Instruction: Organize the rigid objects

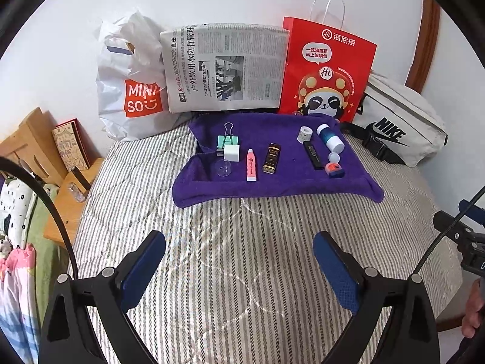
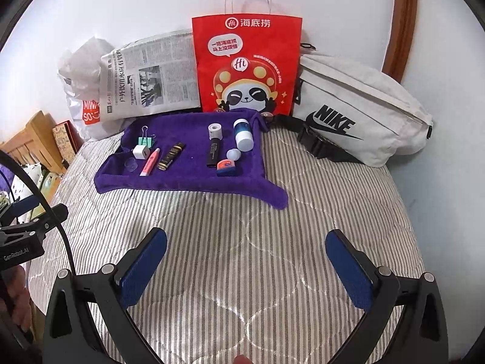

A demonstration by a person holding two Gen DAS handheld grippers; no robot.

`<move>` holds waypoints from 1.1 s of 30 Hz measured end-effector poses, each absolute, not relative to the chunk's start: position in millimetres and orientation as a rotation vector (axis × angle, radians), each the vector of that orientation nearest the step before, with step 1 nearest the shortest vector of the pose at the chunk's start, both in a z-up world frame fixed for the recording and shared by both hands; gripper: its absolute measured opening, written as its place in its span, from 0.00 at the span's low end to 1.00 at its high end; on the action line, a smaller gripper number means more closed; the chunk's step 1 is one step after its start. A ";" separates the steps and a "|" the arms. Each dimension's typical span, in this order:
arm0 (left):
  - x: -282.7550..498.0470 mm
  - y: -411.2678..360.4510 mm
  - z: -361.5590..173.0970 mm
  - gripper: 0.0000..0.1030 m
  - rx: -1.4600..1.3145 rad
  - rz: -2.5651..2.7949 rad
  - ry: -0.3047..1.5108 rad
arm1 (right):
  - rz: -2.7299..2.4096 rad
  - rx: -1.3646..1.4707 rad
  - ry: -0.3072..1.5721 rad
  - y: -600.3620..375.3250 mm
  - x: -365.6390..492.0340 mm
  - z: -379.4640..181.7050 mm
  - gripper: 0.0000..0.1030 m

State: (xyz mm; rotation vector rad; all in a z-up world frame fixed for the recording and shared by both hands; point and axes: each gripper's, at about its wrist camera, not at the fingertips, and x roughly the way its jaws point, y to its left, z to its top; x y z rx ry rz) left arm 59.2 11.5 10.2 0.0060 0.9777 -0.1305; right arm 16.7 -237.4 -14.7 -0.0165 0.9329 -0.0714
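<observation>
Your left gripper (image 1: 239, 261) and right gripper (image 2: 246, 259) gape wide, holding nothing. Small items sit on the purple towel (image 1: 282, 182), well beyond both.

We note: fuzzy matt purple towel (image 1: 282, 179); glossy red paper bag (image 1: 326, 69); clear plastic cup (image 1: 224, 170); quilted cloth bedcover (image 1: 242, 242).

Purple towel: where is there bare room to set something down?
On the purple towel, a bare strip runs between the gold-black tube and the black marker, plus the front edge. The left cluster around the binder clip and the right cluster by the blue bottle are crowded.
</observation>
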 end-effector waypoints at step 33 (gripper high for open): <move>51.2 15.6 11.2 0.96 0.026 -0.125 0.988 | -0.079 -0.037 0.928 -236.8 10.7 -11.2 1.00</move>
